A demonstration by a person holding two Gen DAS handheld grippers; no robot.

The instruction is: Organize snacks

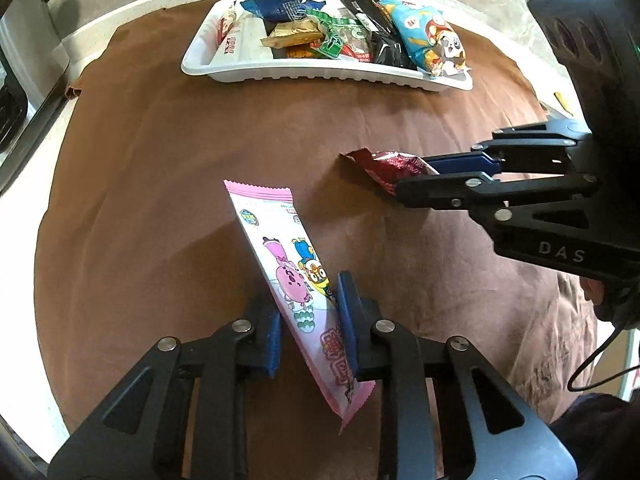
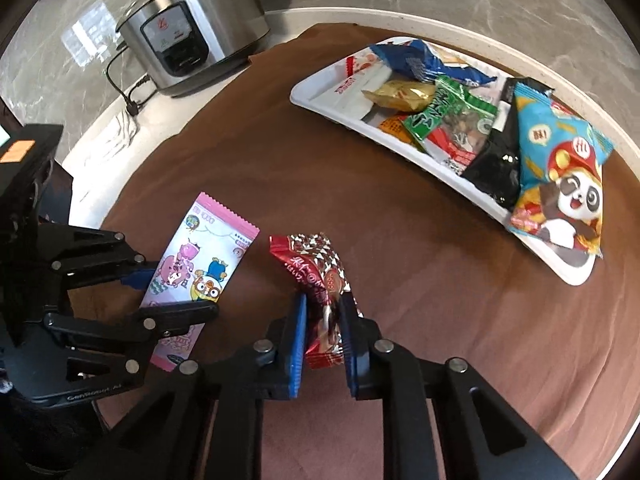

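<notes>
left gripper [image 1: 310, 320] closed on a pink snack packet [image 1: 294, 276], blue pads pressed against both faces, packet tilted with its far end raised above the brown cloth [image 1: 160, 184]. same packet [image 2: 198, 276] seen side-on from the right wrist, clamped between the left gripper's [image 2: 176, 292] 2 fingers. right gripper [image 2: 323, 320] closed on a red snack packet [image 2: 316, 280], pads squeezing its near half, far end sticking out forward. in the left wrist view, right gripper [image 1: 416, 178] gripping that red packet [image 1: 384, 166] above the middle of the cloth. 2 packets near each other, not touching. white tray [image 1: 224, 72] at the far edge of the cloth, well apart from both grippers, piled with snacks: blue bag [image 1: 276, 6], gold packet [image 1: 294, 34], green packet [image 1: 332, 36], black bag [image 1: 384, 40], light blue panda bag [image 1: 432, 40]. tray [image 2: 312, 92] again toward the far right edge. silver rice cooker [image 2: 196, 28] on the counter beyond the far left corner of the cloth, cord trailing beside it.
</notes>
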